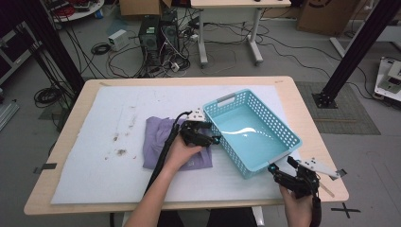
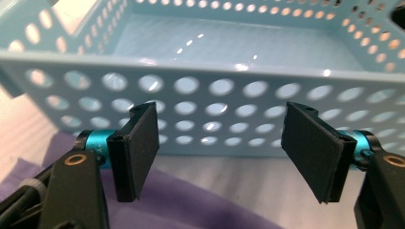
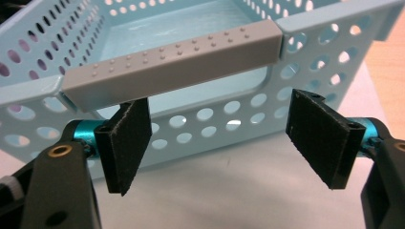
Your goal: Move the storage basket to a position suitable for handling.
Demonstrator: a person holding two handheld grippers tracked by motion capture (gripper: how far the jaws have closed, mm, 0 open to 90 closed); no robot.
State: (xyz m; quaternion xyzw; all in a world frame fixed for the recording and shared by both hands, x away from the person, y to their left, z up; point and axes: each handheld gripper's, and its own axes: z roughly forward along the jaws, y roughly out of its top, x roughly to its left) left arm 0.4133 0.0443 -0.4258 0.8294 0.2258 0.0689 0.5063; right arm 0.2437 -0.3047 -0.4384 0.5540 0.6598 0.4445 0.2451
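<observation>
— Two grippers, one basket, one garment. Placement of item one?
— Light blue perforated basket, empty, set at an angle on white table cover, near right edge. Grey handle bar facing right gripper, likely for an end-on grasp.
— State of right gripper?
— Jaws spread wide, nothing between, just short of handle end; held low and level with the bar, probably to close on it or steady the basket.
— Left gripper?
— Jaws likewise spread, nothing pinched; poised over purple garment, facing basket's long side wall.
— Garment position?
— Folded flat on cover, just beside basket's left wall, partly under the hand. Placed close, presumably for a short lift into the basket.
</observation>
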